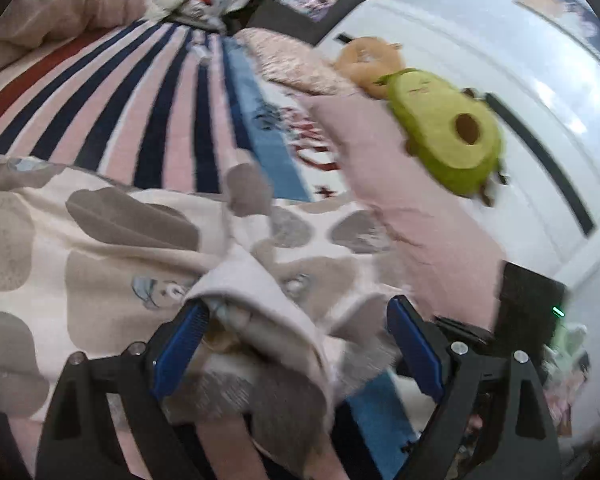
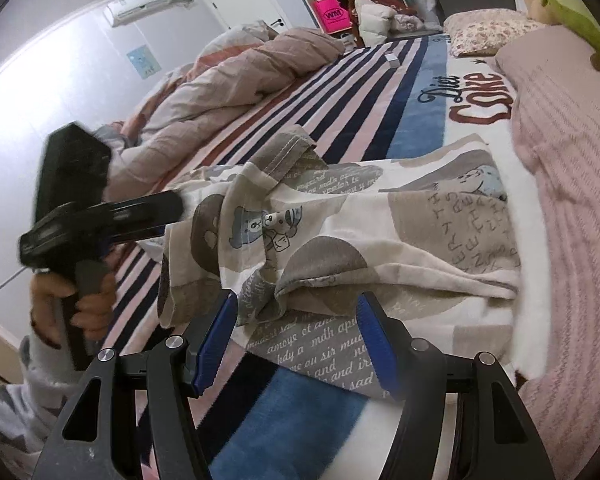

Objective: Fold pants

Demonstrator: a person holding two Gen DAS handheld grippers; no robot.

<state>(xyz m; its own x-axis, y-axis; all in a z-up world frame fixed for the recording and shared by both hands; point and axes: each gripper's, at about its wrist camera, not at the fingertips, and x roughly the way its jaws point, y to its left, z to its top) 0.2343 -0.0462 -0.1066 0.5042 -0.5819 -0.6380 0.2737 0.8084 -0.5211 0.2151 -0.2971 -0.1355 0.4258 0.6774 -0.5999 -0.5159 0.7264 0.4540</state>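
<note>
The pants (image 2: 340, 240), cream with grey patches and small bear prints, are laid across the striped bedspread (image 2: 340, 92) in the middle of the right wrist view, with a pink blanket (image 2: 560, 200) along the right edge of the frame. Their long axis is seen to run from lower left to upper right of that view, and one grey hem is raised towards the upper centre.

The right gripper (image 2: 296, 340) is held with its blue pads spread apart at the lower centre of the frame; nothing is clasped between them, and the nearest fold of cloth lies just beyond the fingertips. The left gripper (image 1: 296, 344) is likewise seen with its fingers wide apart in its own view, though a bunched fold of the pants (image 1: 260, 312) is draped between them and touches the left pad (image 1: 180, 344). No pinch is shown.

The left gripper is judged the nearer to the cloth, so the coming move is likely to turn on closing it over that fold.

Only in the right wrist view is the left gripper (image 2: 172, 204) seen from outside, at the left of the frame against the garment's edge. Only in the left wrist view is the avocado plush (image 1: 448, 128) shown whole, at the upper right.
</note>
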